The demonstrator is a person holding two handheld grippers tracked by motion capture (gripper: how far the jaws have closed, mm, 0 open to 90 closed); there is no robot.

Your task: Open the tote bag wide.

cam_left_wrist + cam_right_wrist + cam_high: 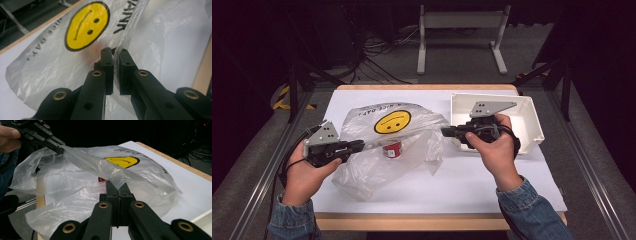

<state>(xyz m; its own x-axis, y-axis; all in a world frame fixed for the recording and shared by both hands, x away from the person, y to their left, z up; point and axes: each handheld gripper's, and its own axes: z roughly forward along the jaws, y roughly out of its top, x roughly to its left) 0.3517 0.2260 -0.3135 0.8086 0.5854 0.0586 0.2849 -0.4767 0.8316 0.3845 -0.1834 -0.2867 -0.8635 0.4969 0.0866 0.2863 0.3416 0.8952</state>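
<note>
A clear plastic bag [362, 172] printed with a yellow smiley face [392, 121] lies crumpled on the white-covered table [472, 185]. A small red can [392, 149] shows through the film inside it. My left gripper [362, 145] is shut on the bag's left rim; in the left gripper view the film [50, 67] runs up between the nearly touching jaws [115, 53]. My right gripper [444, 131] is shut on the right rim, its jaws [116, 186] pinching a fold of the bag [140, 175]. In the right gripper view the left gripper [60, 149] holds the far rim up, and the can [101, 179] peeks out red.
A white plastic bin [534, 122] stands at the table's back right, just behind my right hand. The wooden table edge [412, 221] runs along the front. Metal rails flank the table, and cables lie on the floor beyond it.
</note>
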